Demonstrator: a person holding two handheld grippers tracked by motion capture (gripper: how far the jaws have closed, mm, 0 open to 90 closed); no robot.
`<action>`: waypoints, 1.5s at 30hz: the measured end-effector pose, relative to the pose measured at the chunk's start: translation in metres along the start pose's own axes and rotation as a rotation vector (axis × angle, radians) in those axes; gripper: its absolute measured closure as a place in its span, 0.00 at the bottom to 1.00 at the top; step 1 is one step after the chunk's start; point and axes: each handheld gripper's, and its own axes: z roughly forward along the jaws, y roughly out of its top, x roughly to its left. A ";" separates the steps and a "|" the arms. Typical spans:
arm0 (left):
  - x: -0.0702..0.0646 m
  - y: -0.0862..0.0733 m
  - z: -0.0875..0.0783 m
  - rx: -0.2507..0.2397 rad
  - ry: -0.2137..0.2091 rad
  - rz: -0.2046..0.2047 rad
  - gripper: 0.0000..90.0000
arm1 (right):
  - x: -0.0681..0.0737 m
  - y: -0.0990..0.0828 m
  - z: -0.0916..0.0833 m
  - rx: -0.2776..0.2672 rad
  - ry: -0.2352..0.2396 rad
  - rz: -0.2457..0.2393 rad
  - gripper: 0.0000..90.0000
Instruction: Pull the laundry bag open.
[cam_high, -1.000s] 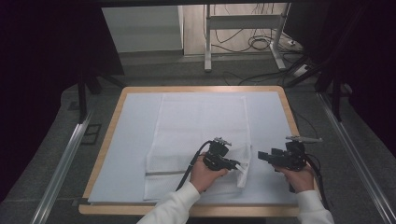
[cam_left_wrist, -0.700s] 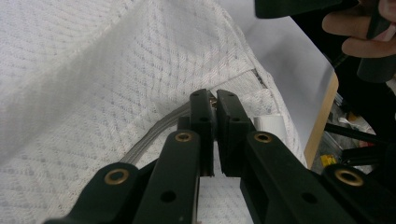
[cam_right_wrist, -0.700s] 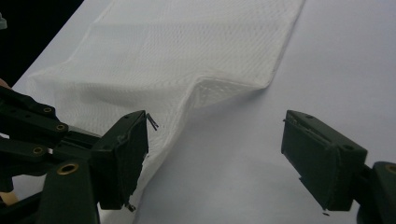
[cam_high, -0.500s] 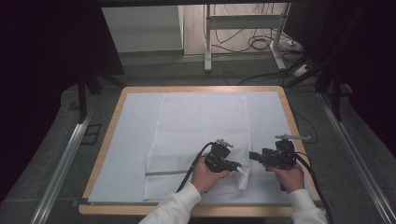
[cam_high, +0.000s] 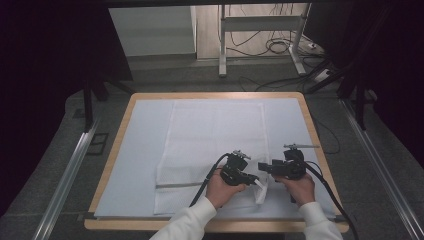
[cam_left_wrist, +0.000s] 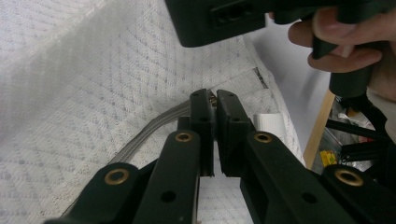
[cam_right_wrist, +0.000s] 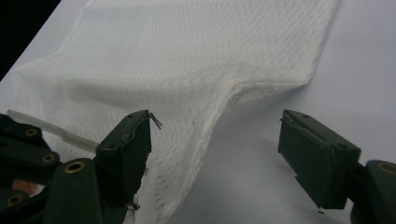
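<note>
Now the right tool (cam_high: 264, 168) has come in leftward from the near right of the bench (cam_high: 120, 130), close beside the left tool (cam_high: 252, 179), which has stayed put. The white mesh towel (cam_high: 215, 135) lies spread down the middle of the pale mat (cam_high: 145, 145), its near right corner lifted into a ridge. The left tool (cam_left_wrist: 211, 103) is pinched narrow on that towel (cam_left_wrist: 93, 93) edge; the right tool (cam_right_wrist: 215, 135) stands wide, the raised fold of towel (cam_right_wrist: 210, 60) between its jaws, ungripped. A second grasp for folding looks imminent.
</note>
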 end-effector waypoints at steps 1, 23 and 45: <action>0.000 0.000 0.000 0.000 0.000 0.000 0.96 | 0.000 0.000 0.001 0.002 -0.003 0.000 0.31; 0.002 -0.002 0.002 0.000 -0.001 -0.009 0.96 | 0.010 -0.004 0.014 0.093 0.058 -0.094 0.97; 0.011 -0.008 0.002 0.001 -0.015 -0.037 0.96 | 0.009 -0.007 0.009 0.098 0.068 -0.121 0.98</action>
